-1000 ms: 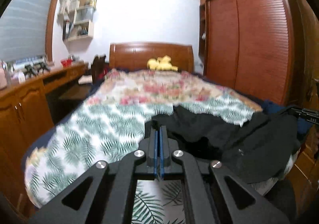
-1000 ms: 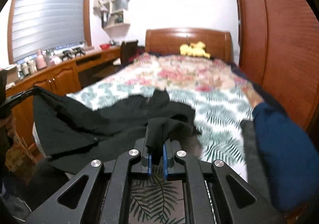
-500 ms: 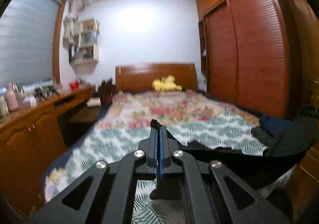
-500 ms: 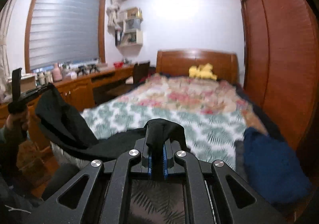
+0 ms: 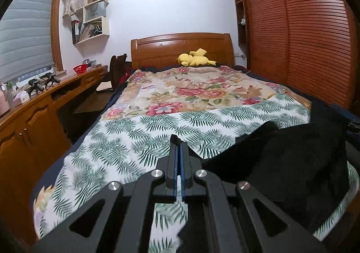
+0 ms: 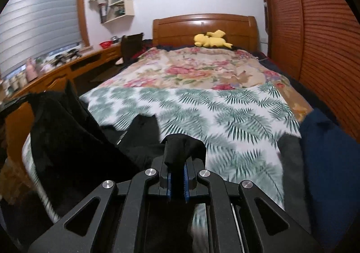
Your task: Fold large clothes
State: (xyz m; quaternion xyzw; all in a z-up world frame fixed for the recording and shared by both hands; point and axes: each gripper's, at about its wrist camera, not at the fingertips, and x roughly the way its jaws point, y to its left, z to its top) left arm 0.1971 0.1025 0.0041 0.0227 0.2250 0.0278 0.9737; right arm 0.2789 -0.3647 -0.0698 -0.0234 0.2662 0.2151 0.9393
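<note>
1. Black garment (image 5: 292, 162): dark, limp, bunched; it lies over the near end of the bed (image 5: 157, 138), on the fern-print cover.
2. Right gripper (image 6: 177, 158): jaws clamped on a fold of the black garment (image 6: 177, 147).
3. Left gripper (image 5: 177, 147): jaws pressed together; any pinched cloth cannot be made out.
4. Garment outline is lost in shadow; blue clothing (image 6: 326, 162) is cut off at the frame edge.

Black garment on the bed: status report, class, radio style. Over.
Left gripper shut, grip unclear. Right gripper shut on black garment, bunched over the bed foot. Blue clothing piled to the right.
</note>
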